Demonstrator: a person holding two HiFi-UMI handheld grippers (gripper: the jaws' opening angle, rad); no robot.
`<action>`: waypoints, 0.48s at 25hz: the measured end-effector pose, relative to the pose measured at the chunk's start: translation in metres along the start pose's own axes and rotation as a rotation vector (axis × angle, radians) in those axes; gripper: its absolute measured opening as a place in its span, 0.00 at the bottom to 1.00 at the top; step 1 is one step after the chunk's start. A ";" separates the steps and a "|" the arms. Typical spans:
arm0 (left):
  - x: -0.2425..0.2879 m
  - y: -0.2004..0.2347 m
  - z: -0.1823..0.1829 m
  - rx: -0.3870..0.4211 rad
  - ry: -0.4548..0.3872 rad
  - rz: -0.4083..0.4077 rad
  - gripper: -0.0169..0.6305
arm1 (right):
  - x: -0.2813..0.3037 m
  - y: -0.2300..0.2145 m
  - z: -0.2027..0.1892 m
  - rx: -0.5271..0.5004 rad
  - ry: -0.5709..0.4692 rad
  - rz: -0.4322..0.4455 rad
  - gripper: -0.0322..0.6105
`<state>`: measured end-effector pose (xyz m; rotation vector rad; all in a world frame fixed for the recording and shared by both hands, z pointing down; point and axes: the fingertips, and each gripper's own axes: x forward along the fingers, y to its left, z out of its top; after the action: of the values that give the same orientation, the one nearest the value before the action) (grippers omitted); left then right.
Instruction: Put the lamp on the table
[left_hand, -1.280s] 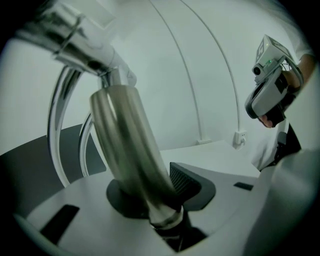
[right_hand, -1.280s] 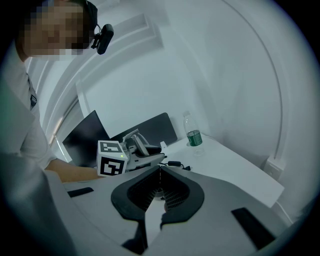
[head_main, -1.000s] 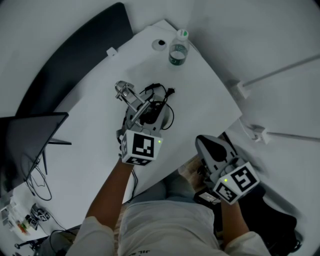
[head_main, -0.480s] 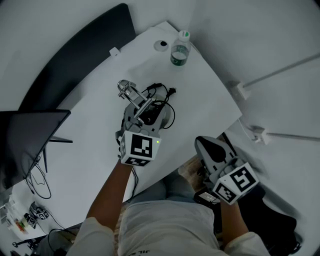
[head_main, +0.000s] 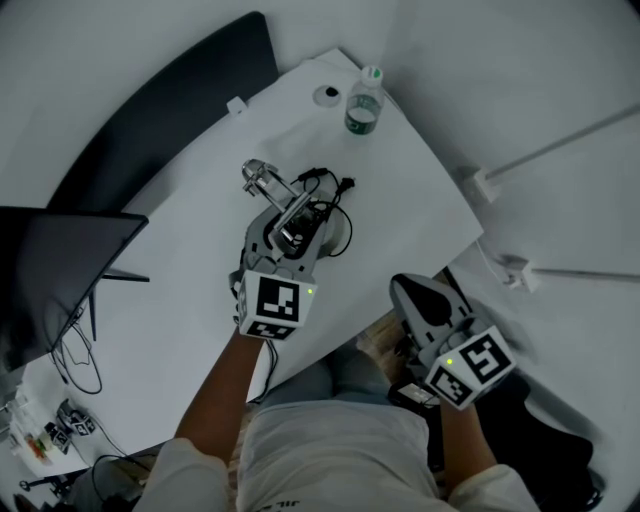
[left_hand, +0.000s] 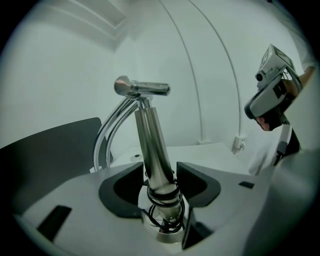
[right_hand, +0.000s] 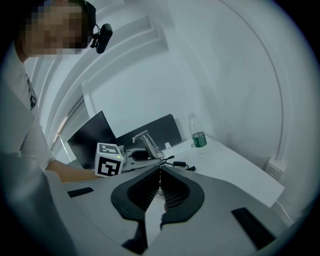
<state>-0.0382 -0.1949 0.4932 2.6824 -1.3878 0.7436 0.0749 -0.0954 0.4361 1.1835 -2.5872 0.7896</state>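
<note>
The left gripper's (left_hand: 160, 174) fingers (left_hand: 197, 182) have just been opening, with the shiny metal desk lamp (left_hand: 152, 145) between them on the white counter (head_main: 400, 190). Draw straight back without brushing it. The right gripper's (right_hand: 160, 172) fingers are closed and empty.

Before me, my white table (head_main: 420, 190) carries the chrome desk lamp (head_main: 272, 187) with its black cord (head_main: 340, 184), plus a clear green-labelled plastic bottle (head_main: 364, 103) near the far corner.

We see the right gripper (right_hand: 160, 170) with jaws closed tip to tip and nothing between them. Past them is the white table (right_hand: 235, 170). The lamp (right_hand: 148, 142) stands on it, with the left gripper (right_hand: 135, 155) at its base and the black cable (right_hand: 180, 164) just beside. The water bottle (right_hand: 198, 136) is upright near the far edge. A dark monitor (right_hand: 90, 137) sits behind, to the left.
</note>
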 end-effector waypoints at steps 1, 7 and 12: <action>-0.002 0.000 -0.001 -0.004 0.001 0.002 0.35 | -0.001 0.000 0.000 -0.001 0.000 0.001 0.10; -0.019 -0.003 -0.006 -0.024 0.019 0.007 0.35 | -0.005 0.006 0.002 -0.016 -0.006 0.011 0.10; -0.039 -0.005 -0.013 -0.070 0.037 -0.002 0.33 | -0.009 0.012 0.007 -0.031 -0.014 0.021 0.10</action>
<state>-0.0584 -0.1596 0.4891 2.6036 -1.3753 0.7260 0.0721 -0.0866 0.4220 1.1595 -2.6172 0.7447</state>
